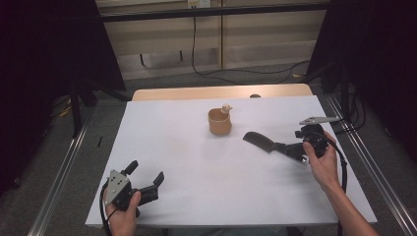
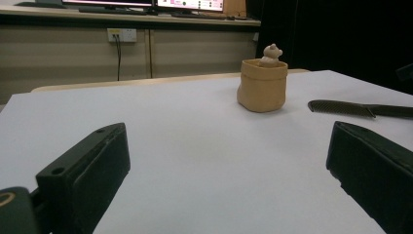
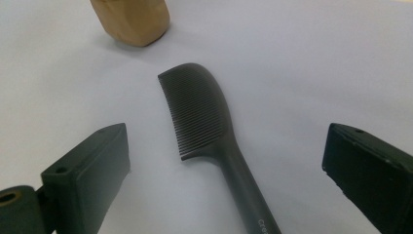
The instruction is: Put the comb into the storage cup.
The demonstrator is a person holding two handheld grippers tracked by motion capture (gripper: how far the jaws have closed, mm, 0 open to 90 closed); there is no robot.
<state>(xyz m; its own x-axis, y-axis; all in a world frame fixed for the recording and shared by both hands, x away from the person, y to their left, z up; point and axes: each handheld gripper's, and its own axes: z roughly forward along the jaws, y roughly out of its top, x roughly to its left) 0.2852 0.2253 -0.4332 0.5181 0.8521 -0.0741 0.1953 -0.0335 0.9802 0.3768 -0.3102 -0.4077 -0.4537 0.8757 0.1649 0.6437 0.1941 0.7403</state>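
A black comb [image 1: 257,139] lies flat on the white table [image 1: 187,162], right of centre, teeth end pointing toward a tan pot [image 1: 219,123]. A small bear figure [image 1: 226,108] sits at the pot's rim. My right gripper [image 1: 290,149] is at the comb's handle end. In the right gripper view the comb [image 3: 204,112] runs up between my right gripper [image 3: 224,141], which is open, one jaw on each side of the handle without touching it. My left gripper [image 1: 146,172] rests open near the front left edge, holding nothing. It faces the pot [image 2: 262,85] and the comb [image 2: 341,108].
The white sheet covers a wooden table whose bare back edge [image 1: 221,92] shows behind it. Metal rails [image 1: 364,162] run along both sides on the floor. Cables [image 1: 236,73] trail across the floor behind. A desk with monitors [image 2: 146,5] stands far behind.
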